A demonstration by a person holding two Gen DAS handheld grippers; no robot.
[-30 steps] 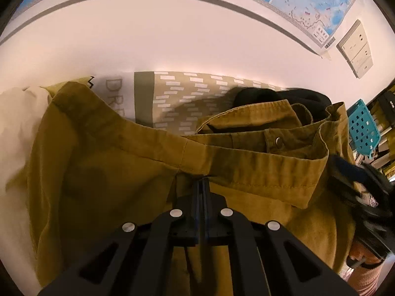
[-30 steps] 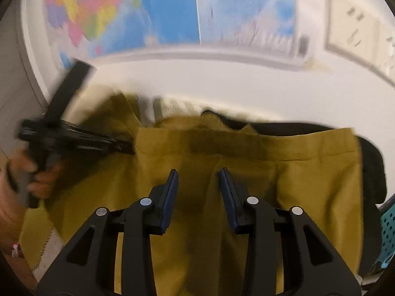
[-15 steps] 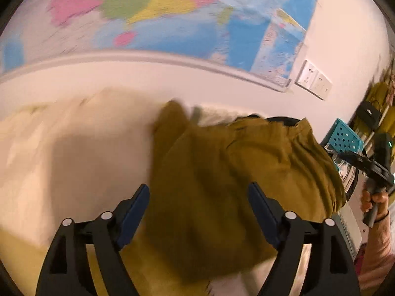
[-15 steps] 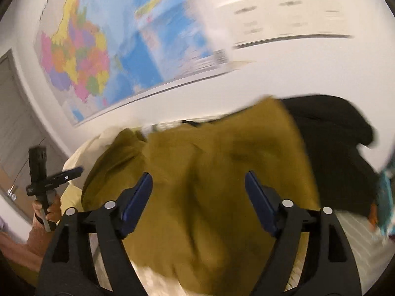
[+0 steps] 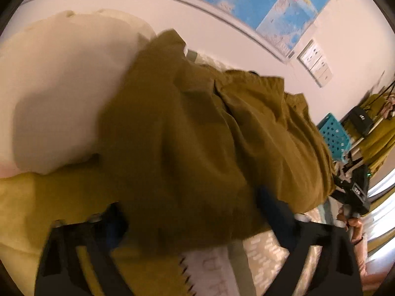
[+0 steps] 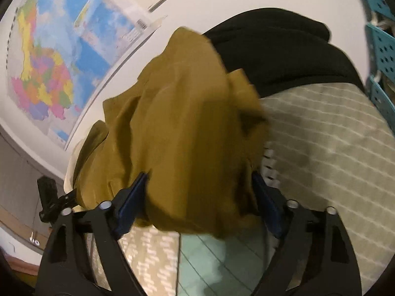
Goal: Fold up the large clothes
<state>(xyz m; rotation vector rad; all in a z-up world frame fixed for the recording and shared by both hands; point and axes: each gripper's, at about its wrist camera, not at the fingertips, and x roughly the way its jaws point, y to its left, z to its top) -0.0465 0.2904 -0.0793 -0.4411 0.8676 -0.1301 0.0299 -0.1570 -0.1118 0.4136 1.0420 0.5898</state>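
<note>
An olive-brown jacket (image 5: 197, 133) lies bunched on the patterned bedspread (image 5: 266, 249). My left gripper (image 5: 190, 212) is open, its fingers wide apart on either side of the jacket's near edge. In the right wrist view the same jacket (image 6: 182, 133) is a crumpled heap. My right gripper (image 6: 200, 187) is open too, its blue-padded fingers (image 6: 133, 192) straddling the heap's near end. Neither gripper pinches the cloth. The right gripper (image 5: 353, 192) shows at the right edge of the left wrist view, and the left gripper (image 6: 49, 199) at the left edge of the right wrist view.
A cream garment (image 5: 61, 86) lies left of the jacket, over yellow fabric (image 5: 24, 209). A black garment (image 6: 279, 54) lies behind the jacket by the wall. Teal perforated crates (image 5: 333, 138) stand to the right. A world map (image 6: 54, 56) hangs on the wall.
Both grippers went from shut or nearly shut on the jacket to wide open. The jacket dropped from a spread, held-up shape into a bunched heap, and both cameras swung around it.
</note>
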